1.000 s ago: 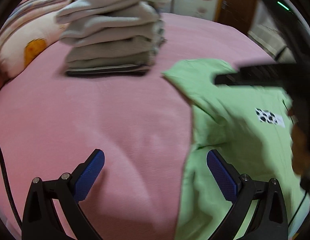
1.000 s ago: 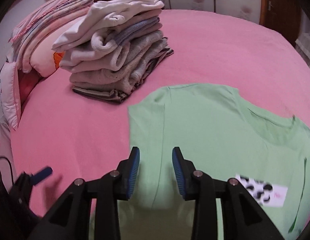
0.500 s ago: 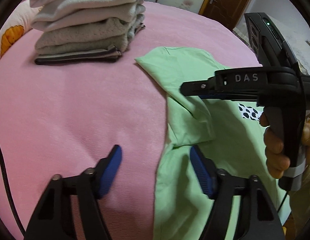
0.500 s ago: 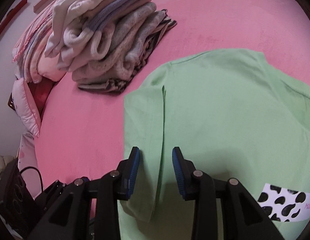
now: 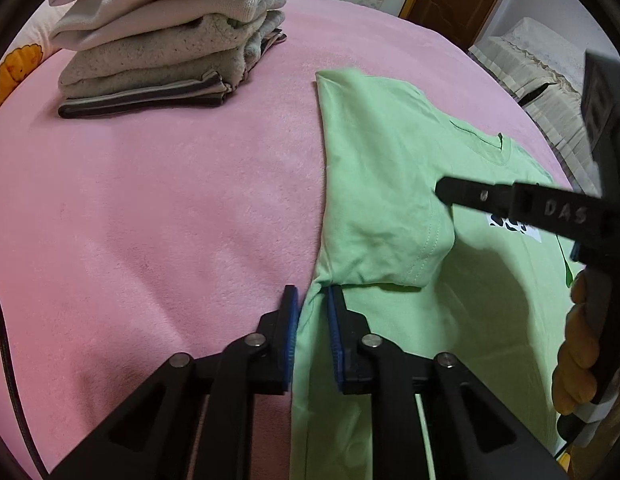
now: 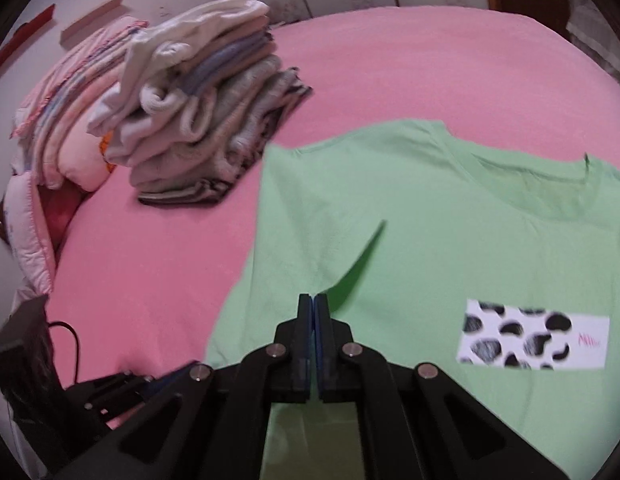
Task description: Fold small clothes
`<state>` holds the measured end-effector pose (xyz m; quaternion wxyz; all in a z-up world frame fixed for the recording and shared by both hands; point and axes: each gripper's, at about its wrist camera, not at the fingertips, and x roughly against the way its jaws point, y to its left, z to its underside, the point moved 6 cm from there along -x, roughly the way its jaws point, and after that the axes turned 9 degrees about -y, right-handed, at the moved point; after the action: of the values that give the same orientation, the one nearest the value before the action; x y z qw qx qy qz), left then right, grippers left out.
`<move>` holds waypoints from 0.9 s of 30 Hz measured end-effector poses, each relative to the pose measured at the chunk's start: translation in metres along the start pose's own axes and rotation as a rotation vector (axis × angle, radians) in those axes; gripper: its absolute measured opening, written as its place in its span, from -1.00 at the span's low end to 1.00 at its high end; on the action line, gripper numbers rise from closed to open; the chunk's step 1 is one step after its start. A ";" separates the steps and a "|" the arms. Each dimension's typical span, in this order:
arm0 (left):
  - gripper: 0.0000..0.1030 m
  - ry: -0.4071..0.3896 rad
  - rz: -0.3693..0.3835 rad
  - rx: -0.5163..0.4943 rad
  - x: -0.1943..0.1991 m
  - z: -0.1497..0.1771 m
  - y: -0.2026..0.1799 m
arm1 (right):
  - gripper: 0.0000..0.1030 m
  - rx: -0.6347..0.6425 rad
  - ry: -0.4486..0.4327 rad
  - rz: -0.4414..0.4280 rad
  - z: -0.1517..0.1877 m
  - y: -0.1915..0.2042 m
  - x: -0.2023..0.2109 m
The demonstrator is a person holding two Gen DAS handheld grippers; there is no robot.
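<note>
left gripper (image 5: 313,300) fingers closing, the green t-shirt (image 5: 389,184) edge between them; right gripper (image 6: 313,300) fingers pinched together on its sleeve fabric.

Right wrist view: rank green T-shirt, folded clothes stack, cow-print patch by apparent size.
1. green T-shirt, largest, fills most of the lower right.
2. folded clothes stack, clearly smaller in frame, though it lies farther from the camera, so true size is less sure.
3. cow-print patch, smallest, sits on the shirt.
</note>
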<state>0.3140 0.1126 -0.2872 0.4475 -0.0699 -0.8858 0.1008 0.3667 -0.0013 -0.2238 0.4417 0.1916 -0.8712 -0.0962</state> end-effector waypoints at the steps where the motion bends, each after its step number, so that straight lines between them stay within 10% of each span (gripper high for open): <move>1: -0.55 0.004 0.003 0.003 0.003 -0.002 0.002 | -0.92 -0.020 0.028 0.000 0.001 -0.006 -0.003; 5: -0.35 -0.027 0.002 0.008 0.018 -0.021 0.014 | -0.50 -0.064 0.025 -0.030 -0.011 -0.024 -0.005; 19: -0.35 -0.033 0.040 -0.013 -0.064 -0.126 0.000 | -0.49 -0.212 0.000 -0.082 -0.044 -0.072 -0.041; 21: -0.35 -0.020 0.040 0.032 -0.082 -0.131 0.001 | -0.52 -0.186 -0.001 -0.091 -0.045 -0.067 -0.041; 23: -0.35 -0.018 0.034 0.061 -0.094 -0.134 0.003 | -0.96 -0.153 -0.001 -0.093 -0.044 -0.062 -0.039; 27: -0.35 -0.037 0.000 0.049 -0.103 -0.135 -0.002 | -0.96 -0.120 -0.081 -0.038 -0.046 -0.064 -0.020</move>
<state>0.4835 0.1044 -0.2883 0.4325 -0.0568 -0.8913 0.1239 0.4306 -0.0513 -0.2332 0.4151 0.1772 -0.8771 -0.1643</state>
